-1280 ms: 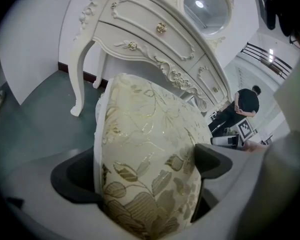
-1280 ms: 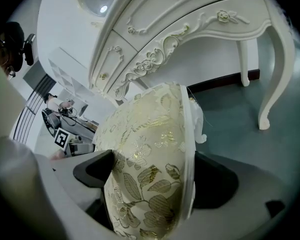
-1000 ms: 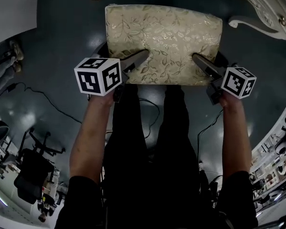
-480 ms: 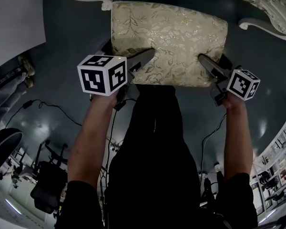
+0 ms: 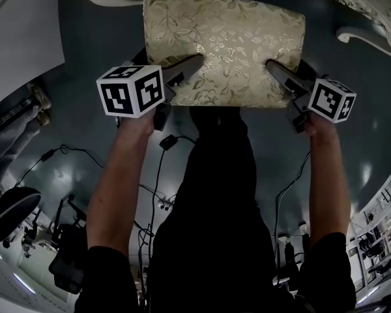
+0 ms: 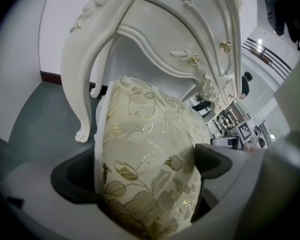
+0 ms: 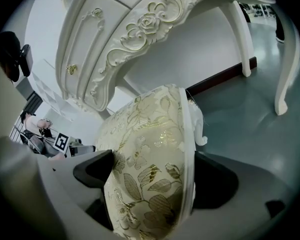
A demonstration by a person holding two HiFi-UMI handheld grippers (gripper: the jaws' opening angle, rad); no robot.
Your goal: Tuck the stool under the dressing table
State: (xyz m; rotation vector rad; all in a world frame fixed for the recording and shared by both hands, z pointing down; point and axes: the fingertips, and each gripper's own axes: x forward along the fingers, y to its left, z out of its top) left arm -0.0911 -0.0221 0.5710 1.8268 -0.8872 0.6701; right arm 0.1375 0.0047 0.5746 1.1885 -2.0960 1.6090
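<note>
The stool (image 5: 225, 44) has a cream cushion with a gold leaf pattern and stands on the dark floor just before the white carved dressing table (image 5: 368, 2). My left gripper (image 5: 190, 65) is shut on the cushion's near left edge, and my right gripper (image 5: 275, 69) is shut on its near right edge. In the left gripper view the cushion (image 6: 150, 154) fills the gap between the jaws of the left gripper (image 6: 145, 171), with the dressing table (image 6: 160, 39) rising right behind. The right gripper view shows the stool (image 7: 150, 149) clamped in the right gripper (image 7: 155, 176) under the table's carved front (image 7: 135, 34).
Curved white table legs stand at the left (image 6: 80, 84) and at the right (image 7: 285, 69). Black cables (image 5: 163, 142) trail over the floor by the person's legs (image 5: 215, 175). A dark office chair (image 5: 6, 214) is at the lower left, and shelves (image 5: 384, 207) at the lower right.
Both grippers and the stool have moved forward toward the dressing table. More of the table's legs and carved edge now shows at the top of the head view.
</note>
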